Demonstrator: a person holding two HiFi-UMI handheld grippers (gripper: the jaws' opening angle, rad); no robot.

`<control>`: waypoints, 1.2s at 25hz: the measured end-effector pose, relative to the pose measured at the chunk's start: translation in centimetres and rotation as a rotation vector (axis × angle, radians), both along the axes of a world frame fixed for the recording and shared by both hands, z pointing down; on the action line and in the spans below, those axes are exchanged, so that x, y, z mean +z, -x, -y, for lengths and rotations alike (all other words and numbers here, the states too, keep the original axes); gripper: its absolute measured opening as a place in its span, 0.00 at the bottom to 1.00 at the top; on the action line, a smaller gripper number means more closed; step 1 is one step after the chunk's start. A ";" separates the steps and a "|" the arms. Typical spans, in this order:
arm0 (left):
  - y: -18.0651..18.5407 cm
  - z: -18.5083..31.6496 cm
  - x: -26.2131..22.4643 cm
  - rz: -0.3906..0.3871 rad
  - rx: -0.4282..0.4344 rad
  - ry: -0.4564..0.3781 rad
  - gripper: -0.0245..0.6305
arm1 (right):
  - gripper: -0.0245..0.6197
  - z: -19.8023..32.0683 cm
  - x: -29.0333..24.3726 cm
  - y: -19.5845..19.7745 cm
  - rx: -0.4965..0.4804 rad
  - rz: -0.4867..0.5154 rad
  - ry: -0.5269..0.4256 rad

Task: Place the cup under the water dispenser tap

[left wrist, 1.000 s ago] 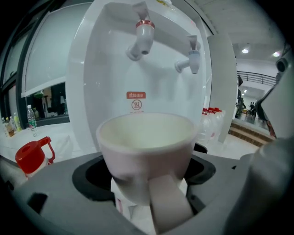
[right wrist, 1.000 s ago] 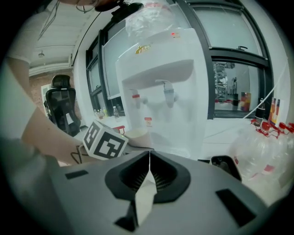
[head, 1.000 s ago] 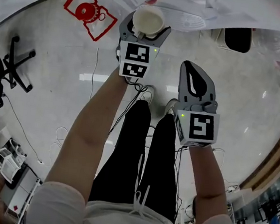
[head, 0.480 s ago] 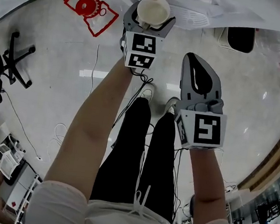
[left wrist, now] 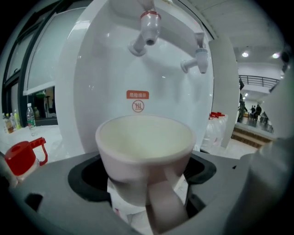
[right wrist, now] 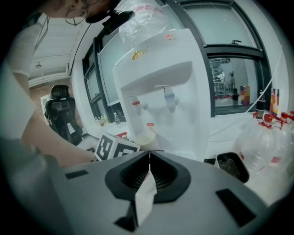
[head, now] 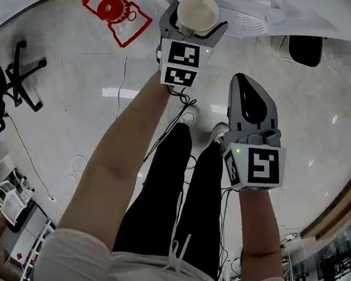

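While the left gripper (head: 194, 22) clamps the white cup (left wrist: 144, 147) by its sides, the cup's base is hidden between the jaws and its handle blurs near the lens. The cup hangs before the water dispenser (left wrist: 110, 82), below the red tap (left wrist: 148, 27). The right gripper (right wrist: 149, 158) is closed, empty.

The left gripper (head: 194, 20) and the right gripper (head: 244, 83) are grey moulded shells with black-lined jaw hollows. Each carries a white cube printed with black square markers. A small green light glows at the 1 o'clock corner of the left cube (head: 184, 63) and the 10 o'clock corner of the right cube (head: 255, 167). A thin black cable (head: 177, 100) leaves the left gripper at 6 o'clock. The person wears short white sleeves (head: 65, 251), black trousers (head: 157, 194) and pale shoes (head: 188, 115).
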State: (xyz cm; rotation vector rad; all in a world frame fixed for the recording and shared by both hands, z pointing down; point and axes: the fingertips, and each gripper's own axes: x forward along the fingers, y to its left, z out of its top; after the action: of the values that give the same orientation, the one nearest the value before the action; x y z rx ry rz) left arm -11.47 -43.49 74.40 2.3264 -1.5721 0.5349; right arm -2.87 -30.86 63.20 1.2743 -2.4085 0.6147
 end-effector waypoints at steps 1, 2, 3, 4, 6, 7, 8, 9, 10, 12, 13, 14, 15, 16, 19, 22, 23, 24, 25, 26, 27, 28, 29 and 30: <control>-0.1 -0.1 -0.2 0.005 0.011 -0.006 0.72 | 0.08 0.0 0.0 0.1 -0.002 0.005 -0.002; -0.2 -0.3 -0.3 0.006 0.019 -0.009 0.74 | 0.08 0.0 0.0 0.2 -0.003 0.007 -0.002; -0.3 -0.5 -0.5 0.001 0.024 -0.009 0.75 | 0.08 0.0 0.0 0.3 -0.004 0.007 -0.002; -0.4 -0.8 -0.7 -0.006 0.027 -0.007 0.75 | 0.08 0.0 0.0 0.3 -0.005 0.006 -0.001; -0.4 -1.4 -1.1 -0.007 0.030 -0.013 0.75 | 0.08 -0.1 0.0 0.3 -0.006 0.005 -0.001; -0.3 -1.6 -1.3 -0.003 0.029 -0.018 0.75 | 0.08 -0.2 0.0 0.3 -0.008 0.006 -0.001; -0.2 -1.8 -1.4 0.002 0.026 -0.019 0.75 | 0.08 -0.2 0.0 0.3 -0.009 0.008 0.001; 0.0 -1.9 -1.3 0.008 0.019 -0.016 0.75 | 0.08 -0.3 0.1 0.3 -0.012 0.008 0.001; 0.2 -1.9 -1.3 0.010 0.010 -0.011 0.75 | 0.08 -0.4 0.1 0.2 -0.017 0.007 0.000; 0.6 -1.8 -1.5 0.004 -0.013 -0.006 0.75 | 0.08 -0.4 0.0 0.1 -0.022 0.004 -0.003; 0.8 -1.8 -1.8 -0.003 -0.027 -0.008 0.75 | 0.08 -0.5 0.0 0.0 -0.021 0.005 -0.004; 1.1 -1.9 -2.1 -0.009 -0.042 -0.012 0.75 | 0.08 -0.6 0.0 -0.2 -0.018 0.008 -0.002; 1.3 -2.3 -2.5 -0.014 -0.055 -0.017 0.75 | 0.08 -0.8 0.0 -0.3 -0.015 0.011 0.001; 1.5 -2.8 -2.9 -0.018 -0.068 -0.022 0.75 | 0.08 -1.0 -0.1 -0.4 -0.014 0.015 0.004; 1.5 -4.8 -4.5 -0.023 -0.094 -0.048 0.75 | 0.08 -1.7 -0.5 -0.5 -0.025 0.022 0.008; 1.0 -7.0 -6.7 -0.017 -0.101 -0.079 0.75 | 0.08 -2.2 -1.1 -0.6 -0.037 0.019 0.006; 0.8 -7.9 -7.5 -0.015 -0.102 -0.081 0.75 | 0.08 -2.4 -1.4 -0.7 -0.036 0.018 0.008; 0.6 -8.8 -8.2 -0.016 -0.103 -0.074 0.75 | 0.08 -2.6 -1.7 -0.7 -0.034 0.015 0.012; 0.5 -9.7 -8.8 -0.020 -0.108 -0.061 0.74 | 0.08 -2.9 -2.1 -0.7 -0.031 0.014 0.018; 0.5 -10.7 -9.5 -0.023 -0.123 -0.049 0.69 | 0.08 -3.3 -2.5 -0.7 -0.028 0.015 0.022; 0.6 -11.6 -10.2 -0.021 -0.147 -0.043 0.51 | 0.08 -3.5 -3.0 -0.7 -0.027 0.016 0.021; 0.8 -12.3 -11.1 -0.014 -0.171 -0.046 0.33 | 0.08 -3.8 -3.6 -0.7 -0.029 0.019 0.015; 0.7 -12.9 -12.0 -0.006 -0.184 -0.050 0.26 | 0.08 -4.0 -4.2 -0.7 -0.032 0.021 0.009; 0.6 -13.5 -12.8 -0.003 -0.192 -0.049 0.22 | 0.08 -4.3 -4.8 -0.8 -0.032 0.021 0.008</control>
State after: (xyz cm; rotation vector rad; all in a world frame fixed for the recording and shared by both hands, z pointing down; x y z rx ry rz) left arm -12.07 -29.97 61.57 2.1776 -1.8013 0.4519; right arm -2.10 -26.55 58.38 1.2301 -2.4358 0.6308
